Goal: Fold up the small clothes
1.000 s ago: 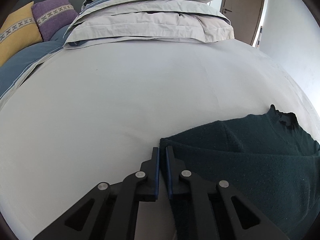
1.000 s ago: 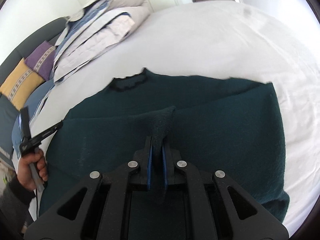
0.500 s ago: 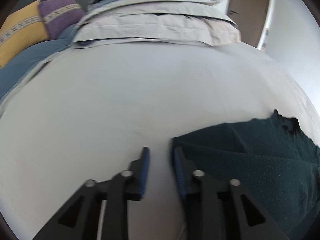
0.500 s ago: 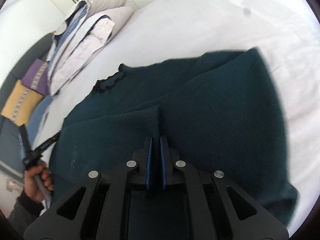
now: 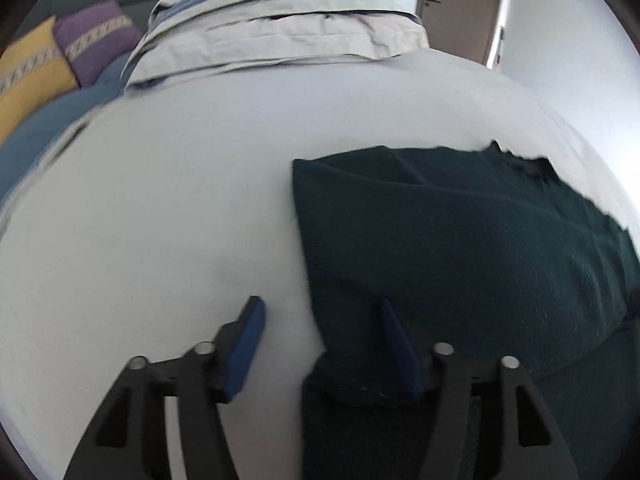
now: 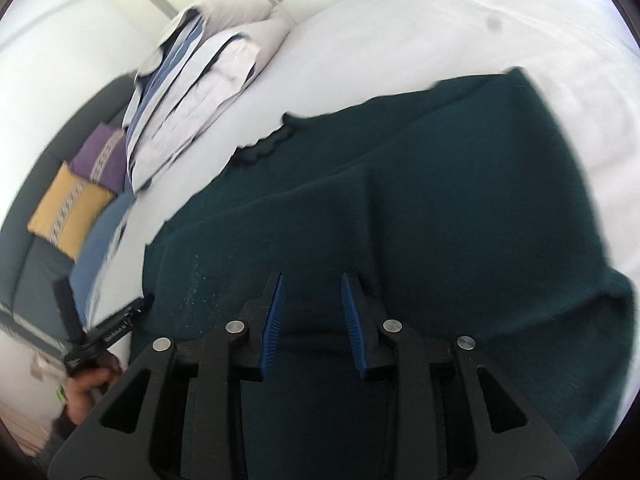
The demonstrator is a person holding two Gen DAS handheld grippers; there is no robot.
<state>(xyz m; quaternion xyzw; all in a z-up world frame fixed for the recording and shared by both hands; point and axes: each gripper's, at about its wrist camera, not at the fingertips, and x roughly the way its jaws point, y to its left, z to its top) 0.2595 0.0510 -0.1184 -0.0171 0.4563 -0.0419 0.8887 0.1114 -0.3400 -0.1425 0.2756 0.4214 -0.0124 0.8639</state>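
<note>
**Ana:** Sweater (image 6: 440, 220) is dark green and fills the centre of the right wrist view, flat on the white bed sheet (image 5: 160, 200), sleeves folded in, I think.

**Ben:** Both grippers hold nothing. The left gripper (image 5: 320, 344) gapes wide astride its edge; the right gripper (image 6: 312, 312) is parted above it.

**Ana:** Folded bedding (image 5: 280, 32) and cushions (image 5: 60, 60) stay at upper left, not blocking.
</note>
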